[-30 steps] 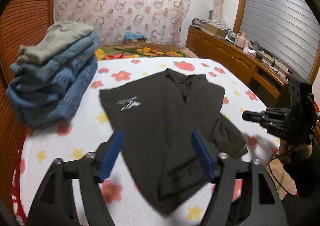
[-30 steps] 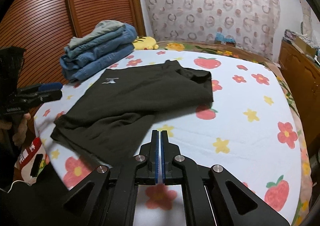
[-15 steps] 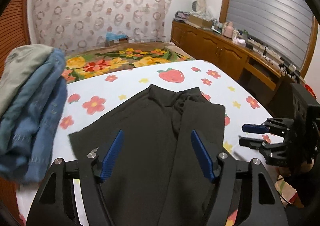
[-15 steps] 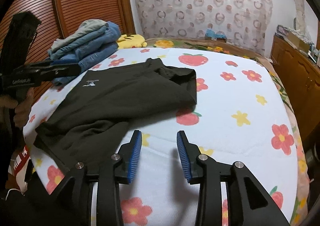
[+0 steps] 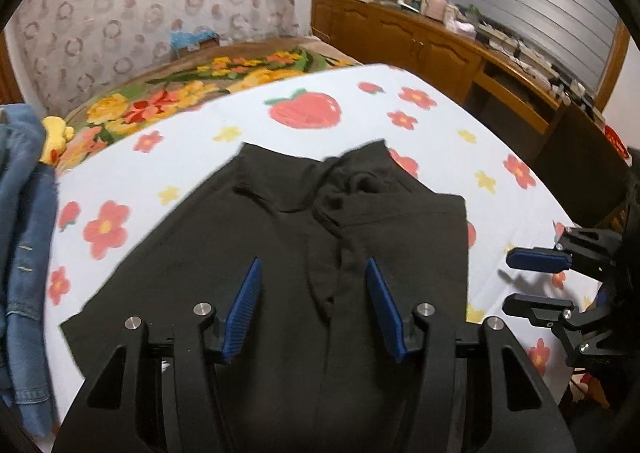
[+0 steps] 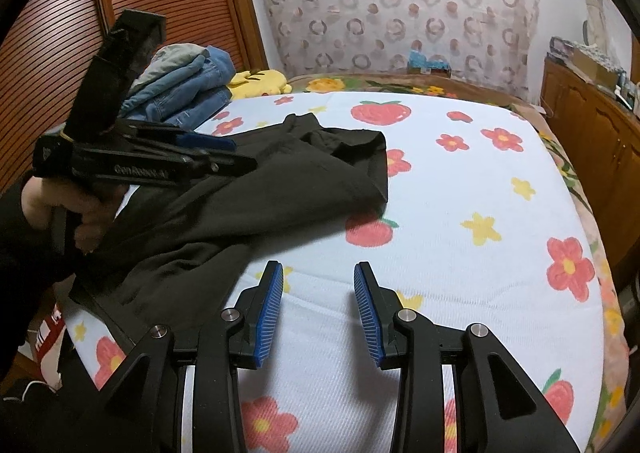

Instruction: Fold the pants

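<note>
- The bed [image 6: 460, 261] with its flowered sheet carries the black pants [image 5: 304, 237], lying partly folded and rumpled near the close left edge.
- The left gripper [image 5: 312, 305] has swung in from the side and now hangs over the pants' middle; its fingers are closing, with nothing clamped yet.
- The right gripper [image 6: 318, 309] has gone from shut to fingers apart, empty over bare sheet beside the pants.
- Likely the next fold starts now.
</note>
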A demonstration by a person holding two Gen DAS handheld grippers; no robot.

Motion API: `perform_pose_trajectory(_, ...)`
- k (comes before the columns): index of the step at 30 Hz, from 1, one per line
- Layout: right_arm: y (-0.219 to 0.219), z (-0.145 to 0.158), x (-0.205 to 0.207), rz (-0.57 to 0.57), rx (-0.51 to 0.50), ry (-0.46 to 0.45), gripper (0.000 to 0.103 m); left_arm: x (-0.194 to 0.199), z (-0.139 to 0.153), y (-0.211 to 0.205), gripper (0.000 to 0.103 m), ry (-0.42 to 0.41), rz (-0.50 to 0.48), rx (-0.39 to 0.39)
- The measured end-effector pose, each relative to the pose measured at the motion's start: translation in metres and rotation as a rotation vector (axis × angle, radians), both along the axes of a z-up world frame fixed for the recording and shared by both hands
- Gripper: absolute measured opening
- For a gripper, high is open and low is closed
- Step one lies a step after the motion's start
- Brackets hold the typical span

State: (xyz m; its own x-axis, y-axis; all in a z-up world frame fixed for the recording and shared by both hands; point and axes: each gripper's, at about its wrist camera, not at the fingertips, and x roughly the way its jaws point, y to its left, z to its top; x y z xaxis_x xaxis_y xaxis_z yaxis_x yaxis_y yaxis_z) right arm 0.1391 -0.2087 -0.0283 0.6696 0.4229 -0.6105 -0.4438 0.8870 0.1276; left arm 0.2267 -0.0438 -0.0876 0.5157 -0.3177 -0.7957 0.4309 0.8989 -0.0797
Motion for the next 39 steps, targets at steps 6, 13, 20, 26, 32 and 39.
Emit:
perform_pose_trajectory(6,-0.003,-0.002,0.002,0.003,0.016,0.000,0.038,-0.001,-0.005,-0.007,0.044,0.023,-0.017,-0.007)
perform_pose_trajectory(13,-0.006,-0.003,0.003,-0.004,0.027,-0.004,0.038,-0.011,-0.004,-0.013,0.035,0.010,-0.021,-0.001)
perform_pose_trajectory(20,-0.008,-0.003,0.002,-0.009,0.030,-0.007,0.038,-0.024,0.000,-0.011,0.008,-0.021,-0.007,0.003)
perform_pose_trajectory(26,-0.009,-0.003,0.002,-0.023,0.028,-0.019,0.038,-0.045,0.031,0.007,0.007,-0.109,0.049,-0.061)
perform_pose_trajectory(32,-0.008,-0.005,0.003,-0.023,0.017,-0.013,0.038,-0.055,0.049,0.022,0.007,-0.150,0.079,-0.067)
perform_pose_trajectory(39,-0.007,-0.004,0.005,-0.015,0.015,-0.009,0.038,-0.041,0.028,0.014,0.029,-0.081,0.051,-0.040)
